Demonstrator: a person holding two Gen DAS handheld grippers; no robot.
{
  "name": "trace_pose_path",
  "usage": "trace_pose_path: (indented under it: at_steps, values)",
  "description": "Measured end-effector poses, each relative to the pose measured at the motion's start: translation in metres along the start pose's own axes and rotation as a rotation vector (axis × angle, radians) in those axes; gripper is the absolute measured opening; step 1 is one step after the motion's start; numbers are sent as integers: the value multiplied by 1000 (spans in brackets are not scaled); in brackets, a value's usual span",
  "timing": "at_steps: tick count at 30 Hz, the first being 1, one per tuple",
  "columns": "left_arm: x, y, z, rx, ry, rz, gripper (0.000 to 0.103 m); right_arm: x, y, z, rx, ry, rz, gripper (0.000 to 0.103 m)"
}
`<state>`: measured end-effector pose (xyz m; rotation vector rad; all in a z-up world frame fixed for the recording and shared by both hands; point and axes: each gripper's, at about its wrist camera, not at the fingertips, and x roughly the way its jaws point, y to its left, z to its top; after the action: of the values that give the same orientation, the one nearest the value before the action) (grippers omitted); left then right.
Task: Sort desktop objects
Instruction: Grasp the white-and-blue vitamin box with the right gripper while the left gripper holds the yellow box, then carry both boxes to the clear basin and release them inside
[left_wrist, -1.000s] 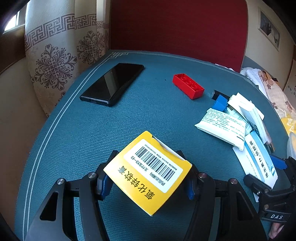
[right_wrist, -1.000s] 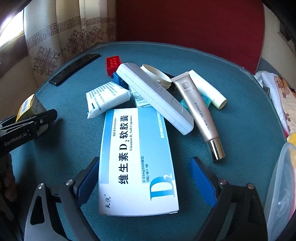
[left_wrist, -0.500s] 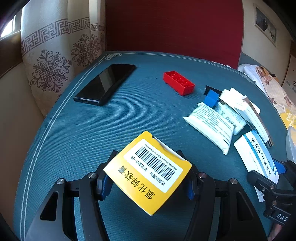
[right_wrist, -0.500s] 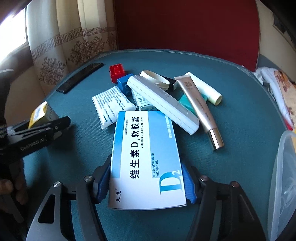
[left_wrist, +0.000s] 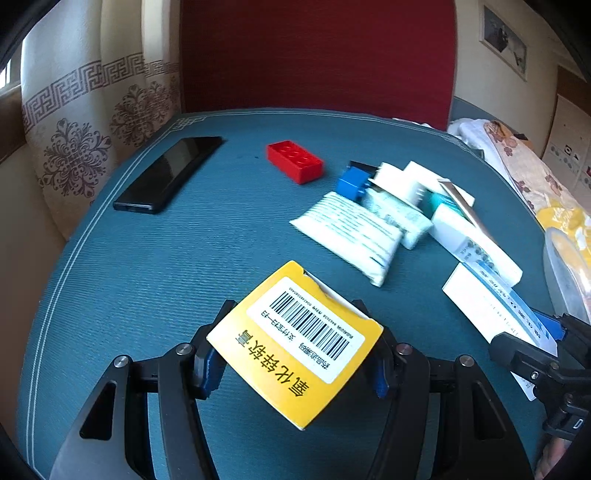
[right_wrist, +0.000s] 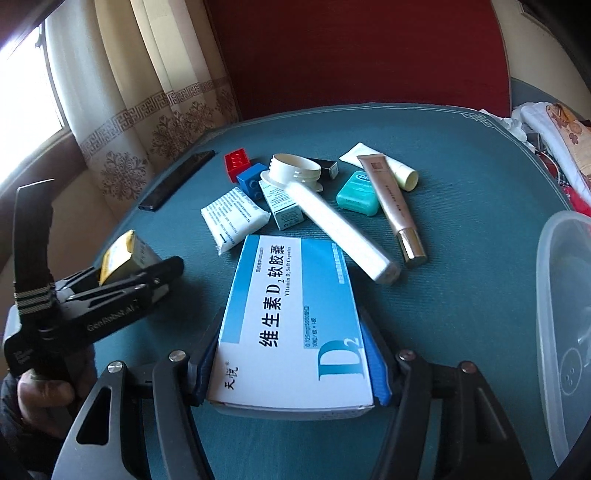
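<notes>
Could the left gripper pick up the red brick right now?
Probably not yet: the left gripper is shut on the yellow box. The path over the mat to the red brick looks free otherwise.

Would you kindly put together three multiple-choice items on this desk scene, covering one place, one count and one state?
1. Where does the black phone lie?
A. near the curtain-side edge of the teal table mat
B. inside the clear plastic container
C. on top of the pile of boxes

2. How many toy bricks are on the mat?
A. one
B. two
C. four

3. What is the right gripper doing?
A. standing open over bare mat
B. clamping the blue-and-white vitamin D2 box
C. clamping the pink tube

Answers:
1 A: it lies alone by the mat's striped border.
2 B: a red brick and a blue brick.
3 B: both pads press the box's sides.
</notes>
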<state>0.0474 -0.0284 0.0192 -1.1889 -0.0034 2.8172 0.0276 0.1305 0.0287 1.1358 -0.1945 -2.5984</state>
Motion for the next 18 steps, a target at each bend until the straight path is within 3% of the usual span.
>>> trace_pose_path:
  at_steps: [8,18]
  values:
    - [-8,-24,-6,28,6,-37,64,-18,-11,-9,-5,6,48,68]
    - [-18,-57,-4,71,-1,-93,64,-56,-31,-1,13,-100,-18,68]
